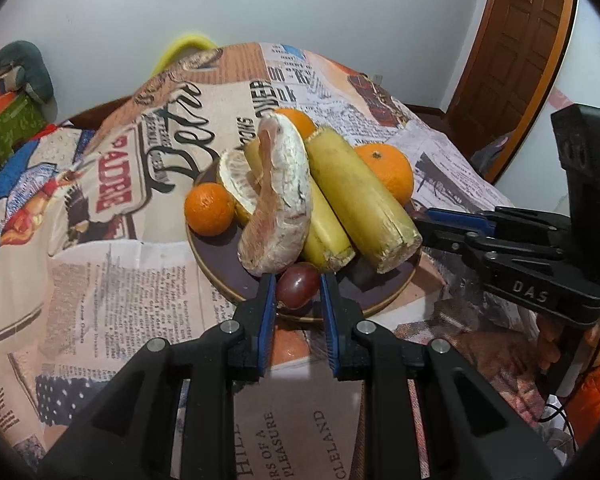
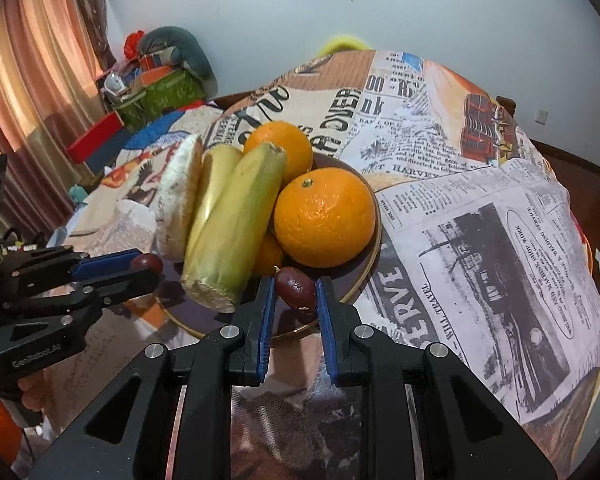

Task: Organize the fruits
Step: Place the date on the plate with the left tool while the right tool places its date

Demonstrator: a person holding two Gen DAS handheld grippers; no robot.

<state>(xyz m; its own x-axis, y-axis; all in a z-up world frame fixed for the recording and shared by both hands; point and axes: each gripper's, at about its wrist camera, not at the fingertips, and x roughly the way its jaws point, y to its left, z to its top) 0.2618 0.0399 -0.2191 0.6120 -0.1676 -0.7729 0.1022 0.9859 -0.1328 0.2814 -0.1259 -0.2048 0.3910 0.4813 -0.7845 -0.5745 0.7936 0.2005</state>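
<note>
Left wrist view: left tool (image 1: pixel 298 294) stands parted around one red grape (image 1: pixel 297 285) at the plate's (image 1: pixel 228 256) 6 o'clock rim, left pad touching, right apart. Right tool (image 2: pixel 296 296) likewise brackets one dark date (image 2: pixel 296 286), not clamped. On the plate: two yellow cane sections (image 1: pixel 358 196), two pomelo pieces (image 1: pixel 278 196), three oranges (image 1: pixel 388 170) counted here. Plate rests on the newsprint-covered surface (image 1: pixel 112 280).
</note>
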